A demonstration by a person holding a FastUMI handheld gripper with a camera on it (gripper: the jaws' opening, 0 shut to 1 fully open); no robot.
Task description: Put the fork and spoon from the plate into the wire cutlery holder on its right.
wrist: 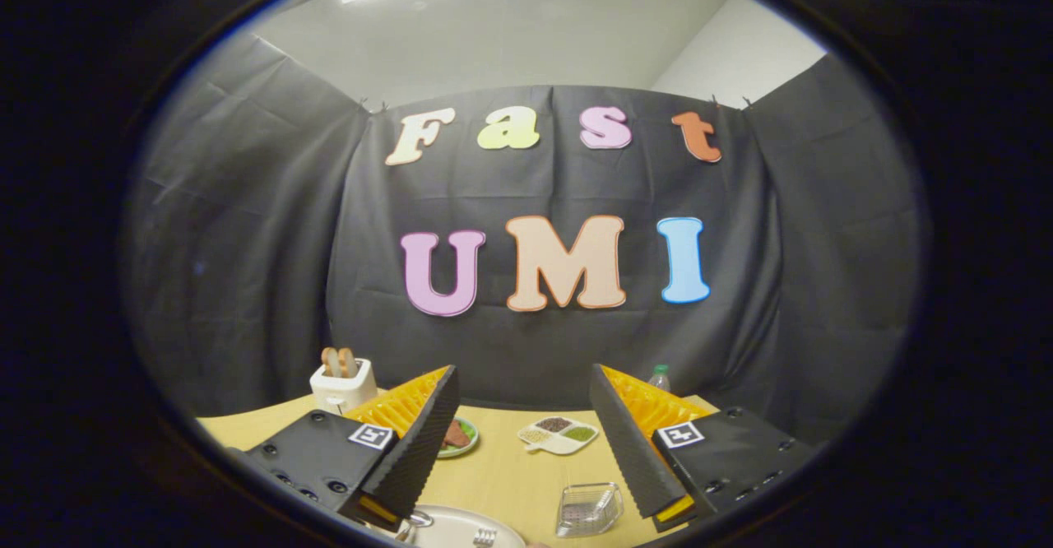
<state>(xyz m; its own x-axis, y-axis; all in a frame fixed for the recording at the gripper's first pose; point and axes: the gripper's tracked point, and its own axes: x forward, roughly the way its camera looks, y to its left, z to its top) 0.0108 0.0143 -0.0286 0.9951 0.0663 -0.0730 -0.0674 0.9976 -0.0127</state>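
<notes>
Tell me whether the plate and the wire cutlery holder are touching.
Apart. The gripper view shows bare table between the plate and the wire cutlery holder; the open gripper holds nothing.

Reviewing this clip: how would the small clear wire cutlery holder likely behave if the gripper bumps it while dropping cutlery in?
The small clear wire cutlery holder looks thin-walled and empty, so probably light and apt to slide on the smooth wooden table. It sits low and wide, so tipping seems less likely. The open gripper hovers above, touching nothing.
</notes>
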